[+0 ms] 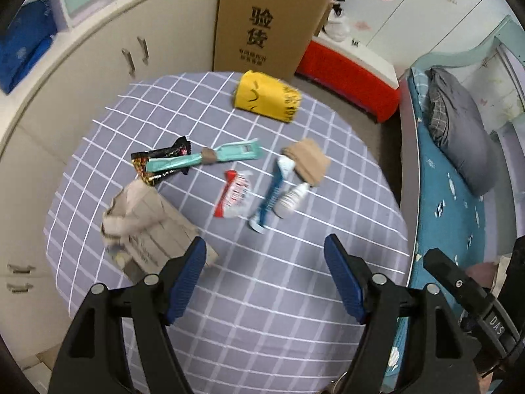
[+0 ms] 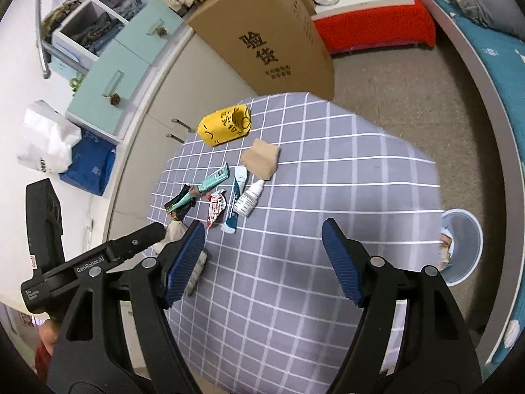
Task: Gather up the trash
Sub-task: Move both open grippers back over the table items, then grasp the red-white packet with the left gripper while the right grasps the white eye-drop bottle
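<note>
Trash lies on a table with a grey checked cloth [image 1: 262, 312]: a yellow bag [image 1: 267, 98], a dark snack wrapper [image 1: 157, 164], a teal wrapper [image 1: 203, 157], a red-and-white wrapper [image 1: 234, 193], a blue toothpaste tube [image 1: 272, 193], a small white bottle [image 1: 292, 198], a brown paper piece [image 1: 308, 161] and a crumpled brown paper bag [image 1: 147, 229]. My left gripper [image 1: 265, 243] hangs open above the cloth, just short of the tube, with the paper bag by its left finger. My right gripper [image 2: 262, 226] is open over bare cloth, right of the pile. A pale blue bin [image 2: 462, 249] stands on the floor.
A tall cardboard box [image 1: 272, 19] stands behind the table. Cream cabinets [image 1: 98, 65] run along the left. A red stool [image 1: 347, 75] and a bed with teal sheets [image 1: 443, 180] are on the right. Grey carpet [image 2: 410, 98] lies between table and bed.
</note>
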{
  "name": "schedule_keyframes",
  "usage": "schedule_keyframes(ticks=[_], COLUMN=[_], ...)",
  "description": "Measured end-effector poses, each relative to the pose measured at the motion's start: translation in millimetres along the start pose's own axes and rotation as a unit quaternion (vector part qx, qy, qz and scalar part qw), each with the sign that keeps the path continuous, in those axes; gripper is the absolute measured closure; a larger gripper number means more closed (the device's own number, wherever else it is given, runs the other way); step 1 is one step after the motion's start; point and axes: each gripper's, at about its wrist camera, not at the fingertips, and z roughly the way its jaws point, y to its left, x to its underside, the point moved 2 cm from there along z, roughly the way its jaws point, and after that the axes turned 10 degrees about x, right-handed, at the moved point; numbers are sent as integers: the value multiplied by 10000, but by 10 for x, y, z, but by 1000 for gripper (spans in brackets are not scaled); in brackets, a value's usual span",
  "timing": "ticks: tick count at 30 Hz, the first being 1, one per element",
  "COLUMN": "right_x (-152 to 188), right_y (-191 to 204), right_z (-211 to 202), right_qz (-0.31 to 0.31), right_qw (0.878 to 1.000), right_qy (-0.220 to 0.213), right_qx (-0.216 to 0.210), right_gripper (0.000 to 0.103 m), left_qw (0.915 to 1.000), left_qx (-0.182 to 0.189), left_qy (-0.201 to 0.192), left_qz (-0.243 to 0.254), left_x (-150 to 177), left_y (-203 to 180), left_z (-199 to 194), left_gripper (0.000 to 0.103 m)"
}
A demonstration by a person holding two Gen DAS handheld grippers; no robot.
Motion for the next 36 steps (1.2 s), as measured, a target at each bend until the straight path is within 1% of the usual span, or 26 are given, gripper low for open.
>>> schedule_keyframes(ticks=[4, 6, 9, 10, 12, 14, 16, 18, 19, 21, 22, 23, 24, 26, 27, 28, 29, 32, 36], right_x=[-34, -42, -38, -34, -41, -44, -57, -77, -84, -94, -93, -90, -87, -86, -87, -91, -93, -82, -86], right_y=[159, 211, 259, 272, 304, 341, 389, 453, 485, 526, 542, 556, 572, 599, 620, 642, 662, 697, 654], right_z=[316, 463, 645, 681, 791, 874, 964, 1034, 1082, 1174, 1220, 1260, 1308, 1371, 1398, 1421, 1449, 1530, 1548], right_qz=[115, 175, 237, 246, 265, 281, 286, 222, 186, 171, 152, 132, 112, 83, 67, 43, -1, -75, 117], right_qw=[9998, 9994, 9987, 9984, 9976, 9969, 9963, 9959, 9956, 9948, 9942, 9937, 9931, 9921, 9917, 9914, 9907, 9891, 9895], right_qy=[152, 228, 339, 360, 434, 495, 568, 620, 663, 749, 792, 835, 894, 966, 985, 1003, 1039, 1143, 1207], right_qx=[111, 191, 310, 347, 459, 542, 583, 613, 639, 674, 713, 739, 754, 799, 818, 836, 873, 929, 789], right_gripper=[30, 30, 30, 30, 31, 35, 38, 45, 46, 54, 56, 60, 61, 63, 65, 65, 65, 68, 70], left_qw=[9993, 9983, 9960, 9955, 9938, 9916, 9900, 9896, 9894, 9889, 9888, 9889, 9891, 9896, 9900, 9903, 9900, 9908, 9923], left_qx=[39, 92, 148, 167, 221, 207, 256, 286, 308, 333, 334, 288, 233, 254, 258, 294, 271, 304, 365], left_qy=[320, 520, 806, 856, 998, 1153, 1268, 1285, 1282, 1280, 1271, 1245, 1230, 1204, 1181, 1162, 1216, 1172, 1061], left_qz=[175, 261, 359, 378, 445, 550, 557, 578, 606, 680, 713, 752, 779, 742, 734, 710, 668, 607, 524], left_x=[-147, -215, -292, -310, -338, -355, -373, -398, -411, -436, -446, -454, -458, -465, -473, -477, -464, -442, -411], left_y=[206, 281, 380, 391, 420, 454, 482, 505, 517, 506, 500, 504, 509, 532, 559, 583, 623, 687, 731], left_z=[286, 470, 736, 789, 930, 1054, 1134, 1175, 1192, 1205, 1206, 1210, 1209, 1196, 1186, 1176, 1189, 1143, 1029], left_gripper=[31, 34, 39, 42, 45, 57, 60, 60, 60, 60, 62, 68, 71, 77, 79, 90, 97, 97, 97])
